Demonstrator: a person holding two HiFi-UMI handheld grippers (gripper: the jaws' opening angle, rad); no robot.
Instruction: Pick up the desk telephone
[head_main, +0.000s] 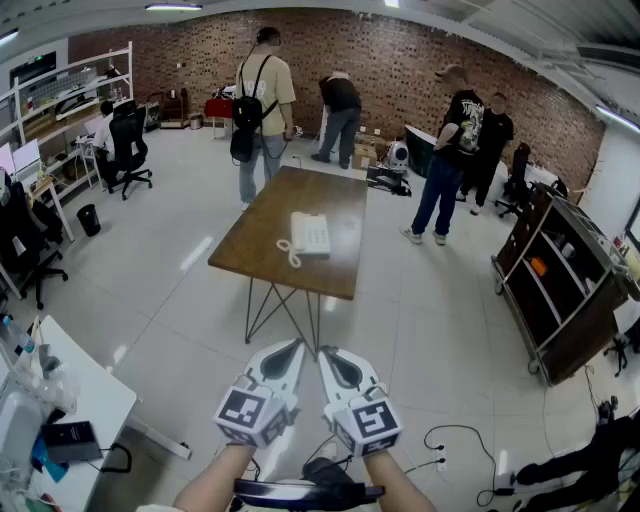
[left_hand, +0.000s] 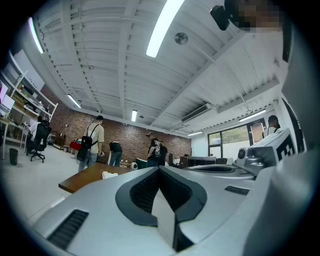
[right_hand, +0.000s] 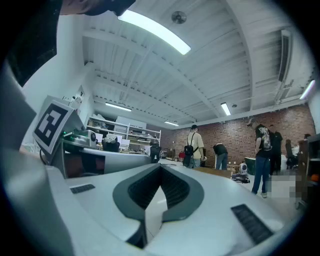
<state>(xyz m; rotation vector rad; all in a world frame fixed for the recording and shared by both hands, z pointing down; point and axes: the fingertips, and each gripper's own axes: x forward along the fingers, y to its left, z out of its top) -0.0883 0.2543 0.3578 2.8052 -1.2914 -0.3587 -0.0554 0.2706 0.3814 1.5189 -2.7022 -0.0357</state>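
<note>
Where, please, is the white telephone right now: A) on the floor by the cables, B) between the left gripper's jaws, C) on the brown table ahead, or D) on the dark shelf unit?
C: the telephone lies on the table, well ahead of the left gripper and the right gripper, whose jaws are shut on nothing.

On the desk telephone (head_main: 311, 234), far off on the wooden table (head_main: 330, 195), the keys were too small to tell. The white desk (head_main: 98, 398) at near left was cut off by the head view's edge.
</note>
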